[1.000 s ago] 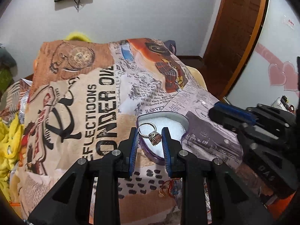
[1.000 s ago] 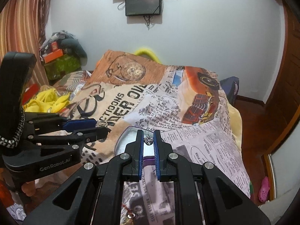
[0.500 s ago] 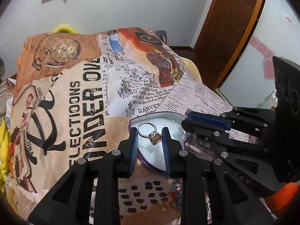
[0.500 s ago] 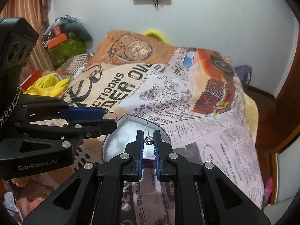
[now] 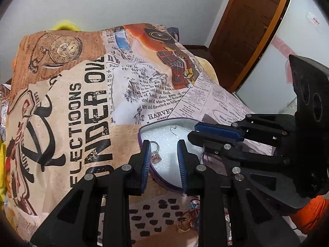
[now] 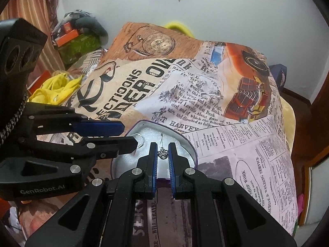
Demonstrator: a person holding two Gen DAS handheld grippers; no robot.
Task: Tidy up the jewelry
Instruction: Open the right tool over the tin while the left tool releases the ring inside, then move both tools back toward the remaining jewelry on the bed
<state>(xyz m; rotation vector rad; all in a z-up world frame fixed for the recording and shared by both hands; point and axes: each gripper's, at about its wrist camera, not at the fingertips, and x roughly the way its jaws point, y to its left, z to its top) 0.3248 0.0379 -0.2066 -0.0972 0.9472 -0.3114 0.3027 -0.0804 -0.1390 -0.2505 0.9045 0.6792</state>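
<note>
A purple-rimmed tin lined with white foam lies on the printed bedspread. My left gripper is open over the tin; a silver ring with a pink stone lies on the foam beside its left finger. My right gripper is shut on a small silver earring and holds it over the tin. It shows from the side in the left wrist view. The left gripper shows in the right wrist view.
More loose jewelry, with a gold ring and red threads, lies on the spotted cloth in front of the tin. Yellow clothes and boxes pile at the left. A wooden door stands at the right.
My left gripper has opened and let the ring drop onto the foam. My right gripper has moved forward over the tin with the earring.
</note>
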